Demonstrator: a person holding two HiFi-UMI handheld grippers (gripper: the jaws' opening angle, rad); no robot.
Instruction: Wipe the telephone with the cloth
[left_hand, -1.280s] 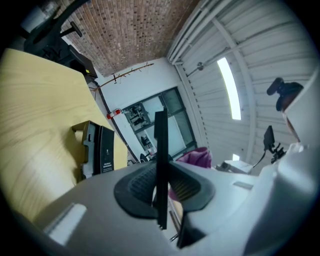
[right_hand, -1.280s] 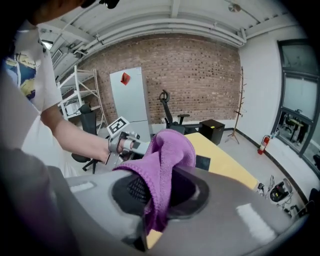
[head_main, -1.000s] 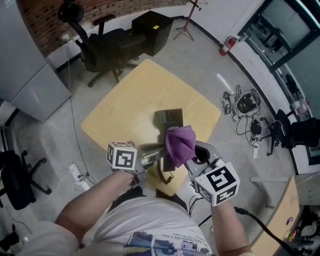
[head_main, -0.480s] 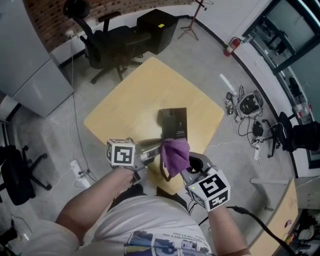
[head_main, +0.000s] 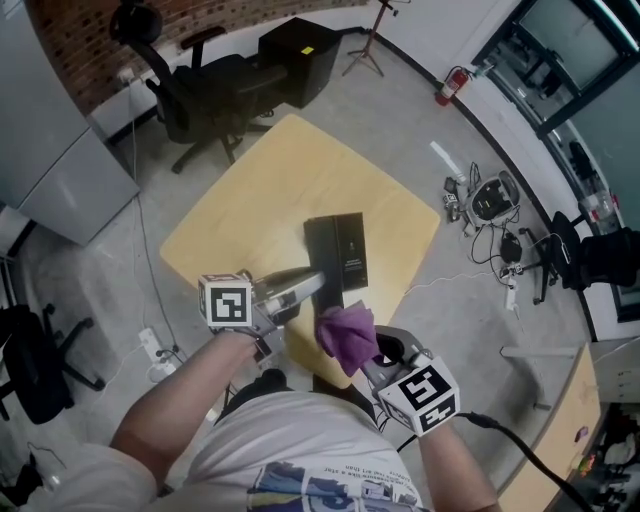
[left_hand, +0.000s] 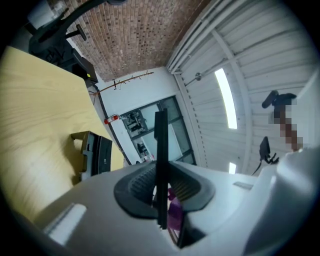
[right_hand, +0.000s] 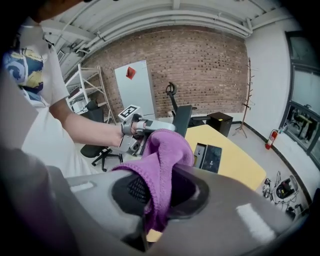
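**A:** Where is the telephone (head_main: 337, 250)?

**B:** Lying flat on the yellow table (head_main: 270, 190), with nothing touching it; the left gripper (head_main: 316, 281) sits just on the person's side of the telephone, its jaws pressed onto a thin dark panel (left_hand: 161, 150) held on edge; whether that panel belongs to the telephone I cannot tell.

**A:** And the purple cloth (head_main: 346, 335)?

**B:** Bunched in the right gripper (head_main: 364, 352), whose jaws are clamped on its fold; it hangs nearer the person than the telephone does, apart from it.

**A:** So how to wipe well?

**B:** I judge the cloth is not yet on the telephone; bring the wad forward over it and lower until the loose lobe, not the jaw tips, meets the surface; sweep along the telephone's length with light pressure, since it lies loose and could slide; hold the panel steady and clear of the stroke; keep the clamp firm, as soft cloth drags out easily.
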